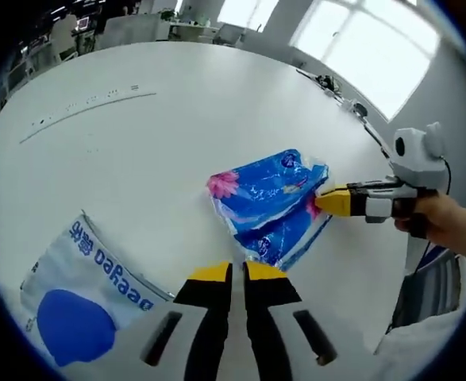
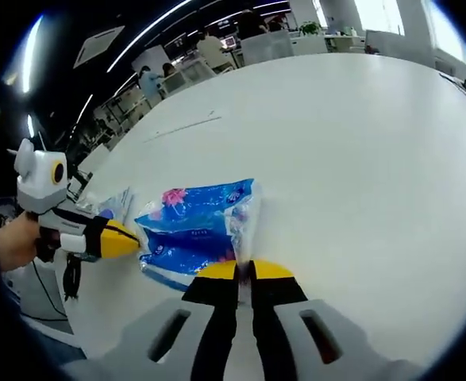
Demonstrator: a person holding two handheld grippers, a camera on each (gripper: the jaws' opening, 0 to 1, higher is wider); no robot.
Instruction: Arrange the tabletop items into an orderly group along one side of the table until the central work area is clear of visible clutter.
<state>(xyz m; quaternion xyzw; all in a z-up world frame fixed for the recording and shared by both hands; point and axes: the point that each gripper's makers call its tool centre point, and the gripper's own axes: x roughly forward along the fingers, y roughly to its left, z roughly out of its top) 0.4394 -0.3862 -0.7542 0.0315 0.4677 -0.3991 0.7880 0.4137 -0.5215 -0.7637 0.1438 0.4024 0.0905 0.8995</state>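
A blue tissue pack (image 1: 268,202) with a pink flower print lies on the white table (image 1: 177,119). My left gripper (image 1: 238,272) is shut at the pack's near corner, its yellow tips pinching the plastic edge. My right gripper (image 1: 325,202) comes in from the right, held by a hand, and is shut on the pack's opposite end. In the right gripper view the pack (image 2: 197,222) lies just ahead of my right gripper (image 2: 244,270), which is pinched on its clear seam. The left gripper (image 2: 129,240) meets the pack's left end.
A white and blue wipes bag (image 1: 82,294) lies at the lower left, beside the left gripper. A thin line (image 1: 90,107) marks the far tabletop. Cables (image 1: 328,81) lie near the table's far edge. Desks and seated people (image 2: 217,48) are beyond the table.
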